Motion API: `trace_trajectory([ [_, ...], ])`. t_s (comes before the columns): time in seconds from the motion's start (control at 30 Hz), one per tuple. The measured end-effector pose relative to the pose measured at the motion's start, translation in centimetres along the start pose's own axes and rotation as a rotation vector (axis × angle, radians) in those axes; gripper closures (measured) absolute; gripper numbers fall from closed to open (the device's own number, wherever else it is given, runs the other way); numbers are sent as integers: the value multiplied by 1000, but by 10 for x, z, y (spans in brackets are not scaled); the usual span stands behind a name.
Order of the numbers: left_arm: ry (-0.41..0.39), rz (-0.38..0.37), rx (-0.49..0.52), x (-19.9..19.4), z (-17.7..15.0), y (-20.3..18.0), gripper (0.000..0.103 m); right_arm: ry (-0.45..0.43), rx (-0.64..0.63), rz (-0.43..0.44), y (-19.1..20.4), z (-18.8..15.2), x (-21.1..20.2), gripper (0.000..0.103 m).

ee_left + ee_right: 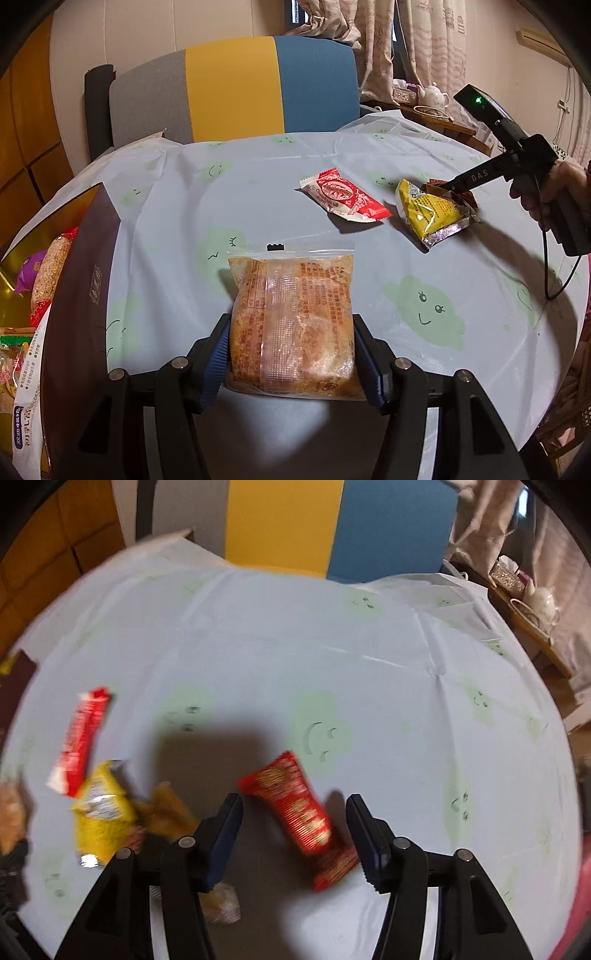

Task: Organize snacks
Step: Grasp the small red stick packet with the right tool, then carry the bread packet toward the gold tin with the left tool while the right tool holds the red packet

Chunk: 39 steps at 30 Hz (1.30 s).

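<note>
My left gripper [291,343] is shut on a clear zip bag of orange-brown snack [291,317], held above the table. A red-and-white packet [345,197] and a yellow packet [430,208] lie further off on the tablecloth. My right gripper [295,827] is open, its jaws wide apart over a red snack packet [299,812] lying on the cloth; it also shows at the right of the left wrist view [448,186], by the yellow packet. In the blurred right wrist view, the red-and-white packet [79,738], the yellow packet [101,812] and an orange packet [171,812] lie to the left.
A dark open box [79,295] with several snack packs stands at the table's left edge. A chair with grey, yellow and blue back [236,88] stands behind the table. A side table with a teapot [436,96] is at far right. A small pale packet [221,904] lies under my right gripper.
</note>
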<state>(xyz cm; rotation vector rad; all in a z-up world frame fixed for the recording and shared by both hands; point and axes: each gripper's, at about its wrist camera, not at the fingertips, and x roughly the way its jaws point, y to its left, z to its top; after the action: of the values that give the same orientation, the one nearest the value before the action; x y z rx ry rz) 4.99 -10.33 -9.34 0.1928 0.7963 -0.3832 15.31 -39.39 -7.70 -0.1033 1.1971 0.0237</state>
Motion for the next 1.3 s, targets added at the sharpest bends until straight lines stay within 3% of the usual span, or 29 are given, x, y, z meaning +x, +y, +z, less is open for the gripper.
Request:
trace_trajectory([
  [0.07,2,5,0,0,0,-1,41,-9,26,58,-5,-2,0,71],
  [0.13,3,12,-1,0,1,-2,41,-15,41,44,-10,-8,-3,79],
  [0.37,11,20,-5,1,3,-4,41,10,118,-20,-19,-53,-28,80],
  [0.73,31,23,-4,2,7,-4,41,-16,154,11,54,-126,-71,79],
  [1.03,50,21,-15,0,9,-4,41,-73,169,75,126,-138,-79,76],
  [1.13,53,16,-20,-2,7,-3,41,-86,167,93,132,-135,-79,76],
  [1.3,49,10,-23,-2,6,-3,41,-101,223,162,119,-138,-86,58],
])
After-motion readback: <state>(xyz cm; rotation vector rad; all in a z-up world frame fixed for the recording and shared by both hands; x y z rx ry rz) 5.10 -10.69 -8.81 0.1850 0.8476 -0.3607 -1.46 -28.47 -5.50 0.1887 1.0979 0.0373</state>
